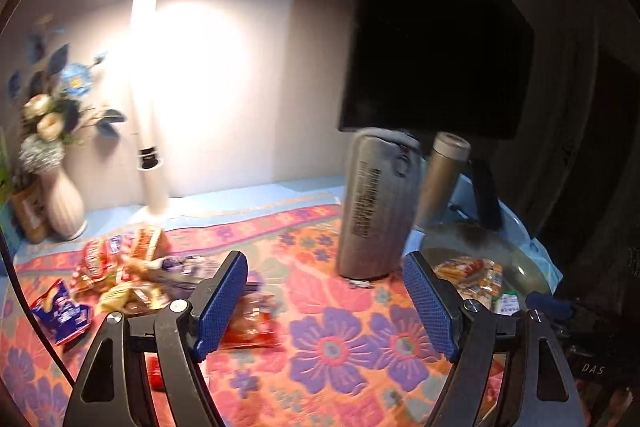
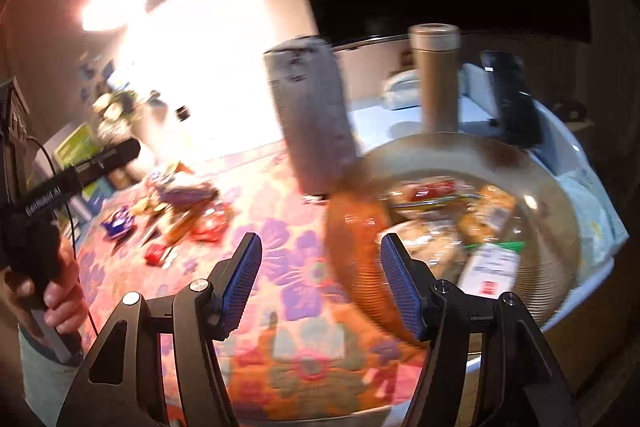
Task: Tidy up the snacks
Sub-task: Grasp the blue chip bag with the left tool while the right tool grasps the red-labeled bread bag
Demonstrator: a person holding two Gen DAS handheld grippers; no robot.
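Left wrist view: left gripper (image 1: 326, 305) has jaws wide apart, nothing between the blue pads, hanging over the floral tablecloth (image 1: 332, 347). Snack pile (image 1: 124, 279) sits on the cloth at left, loose and overlapping: red-and-white wrappers at the back, yellowish packs in the middle, a blue-and-white packet (image 1: 60, 311) at the near left edge, a red packet (image 1: 252, 323) just behind the left finger. Print is blurred, can't read brands. At right, a glass bowl (image 1: 520, 259) holds an orange-yellow pack (image 1: 468, 277) and a white-green one at the near rim. A grey cylinder (image 1: 376, 203) stands upright beside the bowl, with a tan flask (image 1: 442, 179) behind it. Lit lamp (image 1: 150, 99), flower vase (image 1: 64, 199) and dark monitor (image 1: 432, 39) stand along the back wall.

Right wrist view: heavy motion blur. Right gripper (image 2: 320, 285) has jaws partly open, narrower than the left one, with nothing between the pads. It hangs over the cloth at the bowl's (image 2: 560, 211) near-left rim. Inside the bowl: a red-labelled clear pack (image 2: 432, 191), orange-brown packs (image 2: 480, 219), and a white carton with green top and red mark (image 2: 494, 265), lying tilted at the near side. Loose snacks (image 2: 176, 211) are scattered on the cloth at left, well apart from the bowl; blue, red and yellow wrappers, no detail resolvable. The person's left hand (image 2: 60, 291) grips the other tool's black handle at the far left edge.
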